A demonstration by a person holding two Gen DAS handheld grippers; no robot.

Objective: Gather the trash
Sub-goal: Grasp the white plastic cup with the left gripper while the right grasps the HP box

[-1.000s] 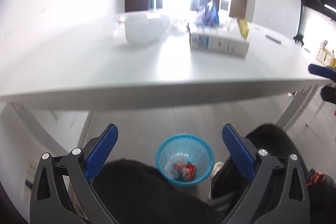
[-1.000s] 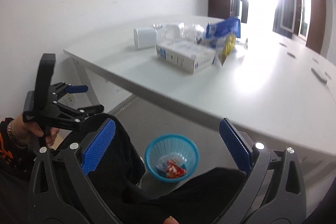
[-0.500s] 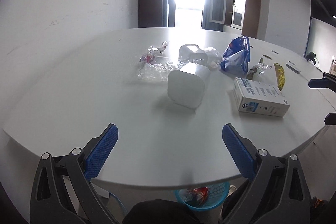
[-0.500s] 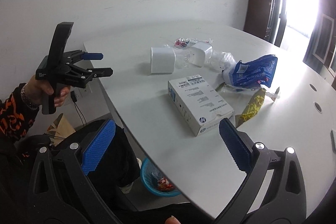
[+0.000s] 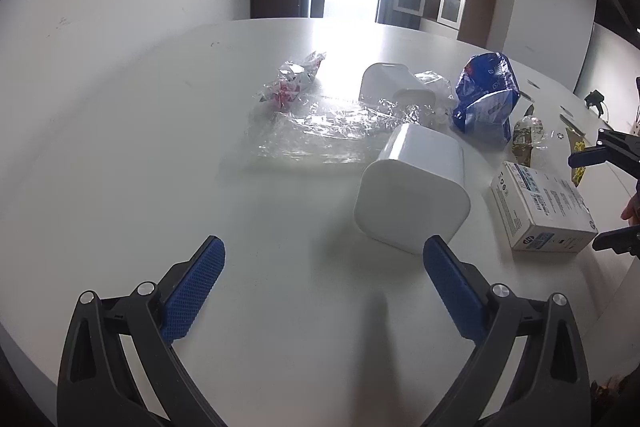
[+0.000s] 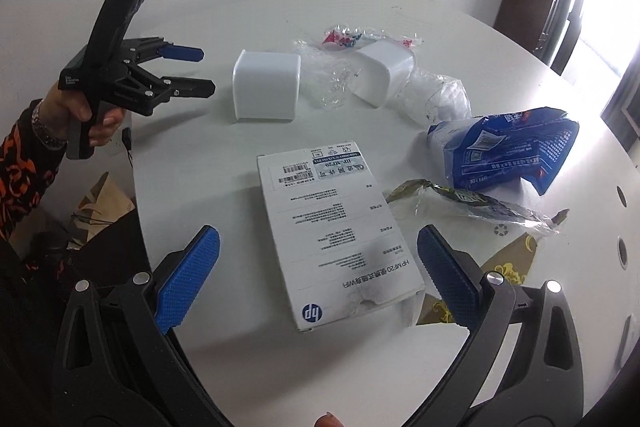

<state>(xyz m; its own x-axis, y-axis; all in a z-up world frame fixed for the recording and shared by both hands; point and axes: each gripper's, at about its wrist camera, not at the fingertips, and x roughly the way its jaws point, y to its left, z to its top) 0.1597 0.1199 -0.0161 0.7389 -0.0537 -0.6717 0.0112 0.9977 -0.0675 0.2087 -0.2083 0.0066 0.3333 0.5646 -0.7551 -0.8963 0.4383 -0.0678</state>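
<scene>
Grippers: left gripper [image 5: 323, 269], right gripper [image 6: 318, 253] gaping wide, empty (both above table [image 5: 120, 147]).

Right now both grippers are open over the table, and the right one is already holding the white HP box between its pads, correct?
Not quite. Both grippers are open, but the right gripper holds nothing: in the right wrist view the white HP box lies flat on the table between its spread blue pads, which stand clear of its edges. The left gripper is empty too.
</scene>
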